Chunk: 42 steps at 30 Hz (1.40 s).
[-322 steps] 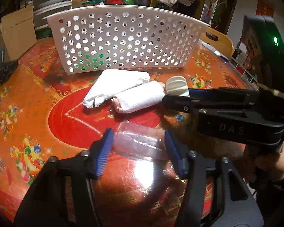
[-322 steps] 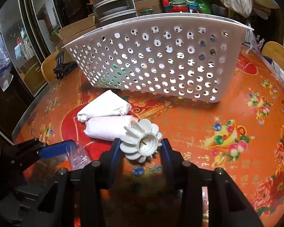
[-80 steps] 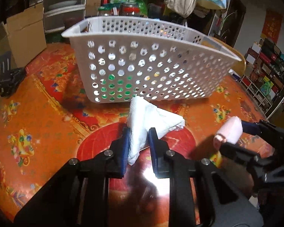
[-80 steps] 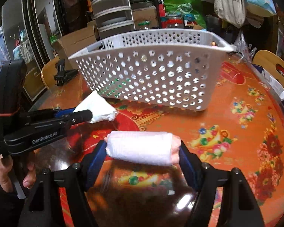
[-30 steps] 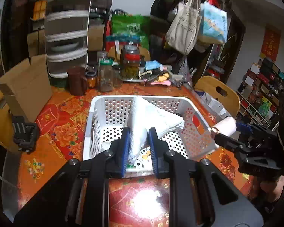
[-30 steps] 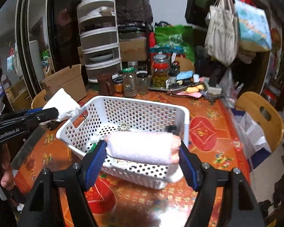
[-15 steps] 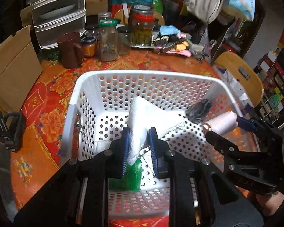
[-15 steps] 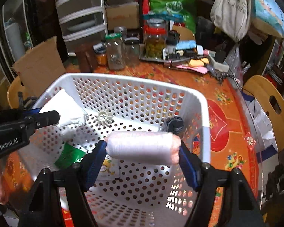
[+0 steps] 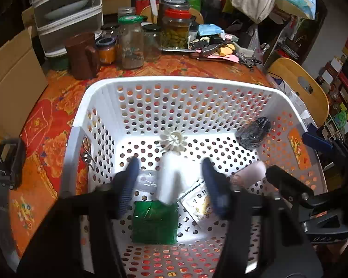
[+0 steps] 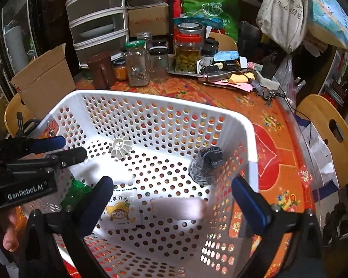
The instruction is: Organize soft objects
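Note:
Both grippers hang over the white perforated basket (image 9: 97, 92), which also shows in the right wrist view (image 10: 65, 102). My left gripper (image 9: 170, 180) is open; the white folded cloth (image 9: 170, 180) is blurred between its fingers, falling free into the basket. My right gripper (image 10: 174, 199) is open; the pink rolled towel (image 10: 177, 208) is blurred below it, dropping to the basket floor. The towel's end shows in the left wrist view (image 9: 252, 170).
In the basket lie a white ribbed plastic piece (image 9: 172, 140), a dark mesh ball (image 10: 206, 164), a green packet (image 9: 154, 222), a printed sachet (image 10: 120, 210) and a clear bag (image 9: 146, 180). Jars (image 9: 130, 44), a brown mug (image 9: 81, 55) and clutter stand behind on the table.
Both grippers have opened over the basket. The white cloth and the pink towel roll have left the fingers and are dropping inside.

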{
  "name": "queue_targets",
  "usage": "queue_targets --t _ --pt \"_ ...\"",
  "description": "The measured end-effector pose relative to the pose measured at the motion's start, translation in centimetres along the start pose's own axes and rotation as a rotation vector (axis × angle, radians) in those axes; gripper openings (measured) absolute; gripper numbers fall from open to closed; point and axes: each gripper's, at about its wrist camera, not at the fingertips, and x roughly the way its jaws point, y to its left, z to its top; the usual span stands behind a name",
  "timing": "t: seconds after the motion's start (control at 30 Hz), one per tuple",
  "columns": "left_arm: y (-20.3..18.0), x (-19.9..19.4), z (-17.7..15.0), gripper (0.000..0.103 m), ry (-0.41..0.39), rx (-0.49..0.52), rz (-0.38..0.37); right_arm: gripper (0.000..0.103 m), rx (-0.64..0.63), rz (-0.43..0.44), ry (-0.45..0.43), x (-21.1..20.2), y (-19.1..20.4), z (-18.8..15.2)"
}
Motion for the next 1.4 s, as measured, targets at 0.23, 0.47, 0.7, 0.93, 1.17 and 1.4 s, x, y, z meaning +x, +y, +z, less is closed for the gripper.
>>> queue_targets --t 0.23,0.47,0.7,0.93,1.17,1.4 --pt "-0.6 -2.9 -1.2 0.098 -0.048 0.022 -0.039 0.103 0.004 0.008 -0.039 -3.0 -1.2 -1.2" --pt "-0.4 -7.6 -4.1 0.103 -0.134 0.01 -0.016 0.103 0.061 0.039 -0.097 -6.6 -2.5 -3.6" --pt "0.2 -14.5 -9.0 0.103 -0.257 0.029 0.036 0.103 0.025 -0.044 -0.158 -10.6 -0.5 -7.3" --pt "-0.2 -21.0 -14.4 0.103 -0.356 0.086 0.097 0.103 0.025 -0.024 -0.225 -16.0 1.2 -11.8" --pt "-0.8 -26.2 -19.9 0.103 -0.448 0.079 0.112 0.103 0.052 -0.018 -0.3 -20.4 2.2 -16.0" --pt "-1.5 -28.2 -23.4 0.103 -0.459 0.049 0.095 0.103 0.073 -0.015 -0.331 -22.5 2.0 -18.1"
